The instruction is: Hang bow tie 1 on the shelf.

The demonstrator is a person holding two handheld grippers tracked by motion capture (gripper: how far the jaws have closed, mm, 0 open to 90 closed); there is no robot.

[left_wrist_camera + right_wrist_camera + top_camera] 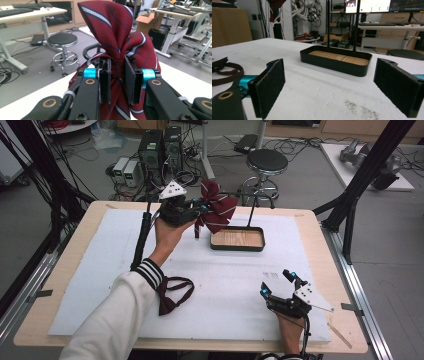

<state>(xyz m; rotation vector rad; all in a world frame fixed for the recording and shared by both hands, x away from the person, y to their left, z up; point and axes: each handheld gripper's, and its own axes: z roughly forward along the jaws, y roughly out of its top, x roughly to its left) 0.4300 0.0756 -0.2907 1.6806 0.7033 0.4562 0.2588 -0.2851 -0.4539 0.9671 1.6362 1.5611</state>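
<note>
Tongs in the left hand (200, 210) are clamped on the knot of a striped burgundy bow tie (217, 206), which is held in the air just behind the black wooden-floored tray (238, 246) and beside the thin black stand (252, 209) that rises from its back edge; in the left gripper view the pads (105, 80) are seen pressing the knot from both sides. The right tongs (280, 282) are rested near the front right of the worktop with the jaws spread wide and nothing between them. The bow is probably meant to be brought to the stand or tray, so the grip on the knot should be kept firm, the loose strap kept from snagging, and the bow lowered slowly. A second, darker bow tie (172, 296) is lying on the white foam sheet (100, 285) that covers the wooden worktop. Beyond it, a round stool (267, 162), computer towers (161, 147) and trailing cables are seen on the grey floor.
</note>
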